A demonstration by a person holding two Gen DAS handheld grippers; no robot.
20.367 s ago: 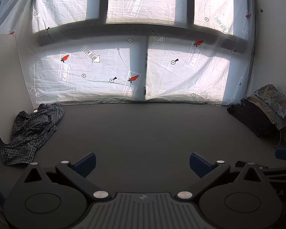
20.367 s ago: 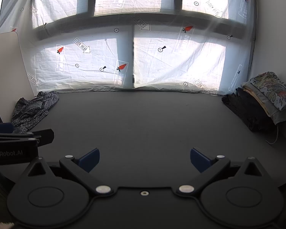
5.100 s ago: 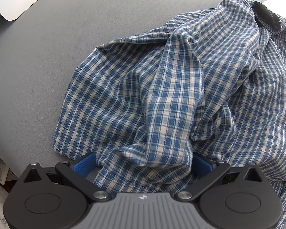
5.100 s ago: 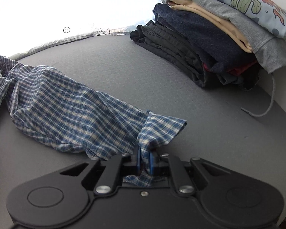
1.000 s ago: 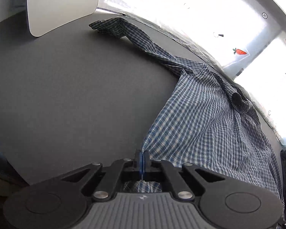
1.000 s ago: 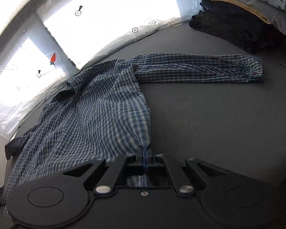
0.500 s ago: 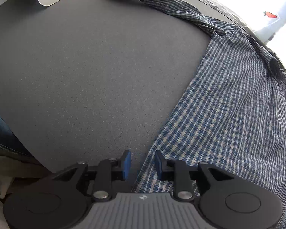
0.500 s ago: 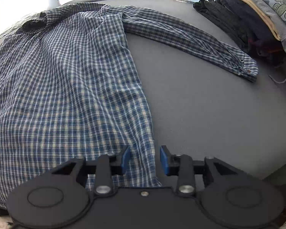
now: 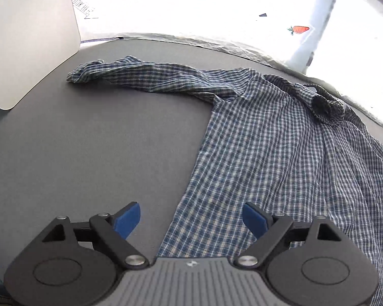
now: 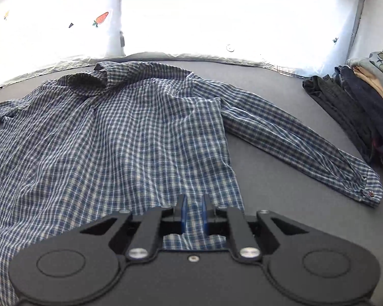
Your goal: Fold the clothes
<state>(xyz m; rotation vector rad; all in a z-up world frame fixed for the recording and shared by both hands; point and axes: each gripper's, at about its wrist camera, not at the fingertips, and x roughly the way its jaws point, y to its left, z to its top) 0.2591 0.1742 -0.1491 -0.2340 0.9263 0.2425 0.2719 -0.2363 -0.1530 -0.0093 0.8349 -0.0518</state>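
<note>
A blue-and-white checked shirt (image 10: 120,137) is spread flat on the dark grey tabletop (image 9: 89,137), with nothing boxed or binned around it. Its collar (image 10: 85,83) lies at the far side, toward the bright plastic-covered window (image 10: 217,12), and its hem lies at the near edge, so the body runs from near to far. The two sleeves are stretched out sideways: one sleeve (image 9: 140,75) reaches toward a white board (image 9: 30,38) standing at the tabletop's left side, and the other sleeve (image 10: 306,142) slants out to the right, its cuff (image 10: 370,188) ending near a stack of folded clothes (image 10: 357,107) at the right edge.

The left gripper (image 9: 191,216) is held low over the near left corner of the shirt and is angled downward. Its jaws are opening and are seen wide apart; the shirt's side edge lies on the tabletop between the blue pads (image 9: 127,219), which are not pressed on it.

The right gripper (image 10: 192,213) is held over the near right part of the hem, also angled downward. Its jaws are closing to a narrow gap; checked cloth is seen through that gap, but no pinch on it can be made out.
</note>
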